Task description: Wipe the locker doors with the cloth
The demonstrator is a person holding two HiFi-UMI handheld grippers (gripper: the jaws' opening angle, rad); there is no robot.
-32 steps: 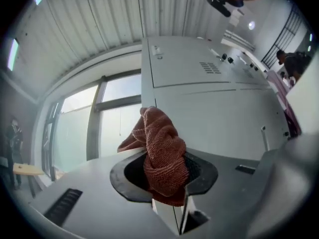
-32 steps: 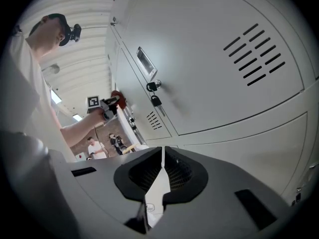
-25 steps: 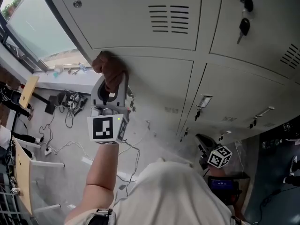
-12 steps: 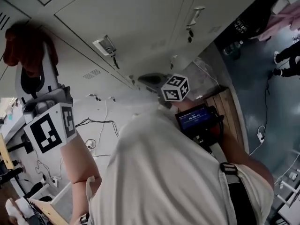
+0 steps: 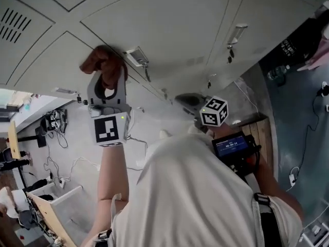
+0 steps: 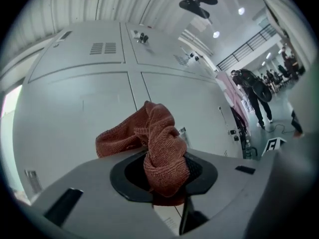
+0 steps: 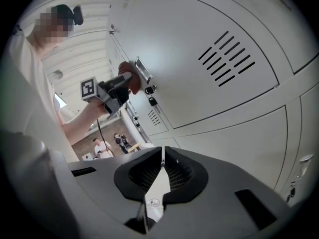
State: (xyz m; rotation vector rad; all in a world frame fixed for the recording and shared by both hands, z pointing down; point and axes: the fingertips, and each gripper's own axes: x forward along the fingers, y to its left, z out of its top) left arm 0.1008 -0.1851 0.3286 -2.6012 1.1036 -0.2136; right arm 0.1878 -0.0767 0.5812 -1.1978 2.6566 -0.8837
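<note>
A rust-red knitted cloth [image 5: 103,60] is bunched in my left gripper [image 5: 106,78], which is shut on it and presses it against a grey locker door [image 5: 169,24], just left of a metal latch handle [image 5: 136,57]. In the left gripper view the cloth [image 6: 157,146] bulges out between the jaws of the left gripper [image 6: 162,171], with the door [image 6: 84,113] right behind it. My right gripper [image 5: 186,99] hangs lower and to the right, away from the doors. Seen in its own view, the right gripper [image 7: 162,168] is shut and holds nothing.
Keys [image 5: 230,50] hang from a lock to the right of the latch. Vent slots [image 7: 227,59] cut the door ahead of the right gripper. Several people [image 6: 254,96] stand down the hall. Cables and a bin [image 5: 67,205] lie on the floor at lower left.
The head view has swung round. My left gripper has carried the cloth from below a vented door to a spot beside the latch handle. The right gripper stays low, away from the doors.
</note>
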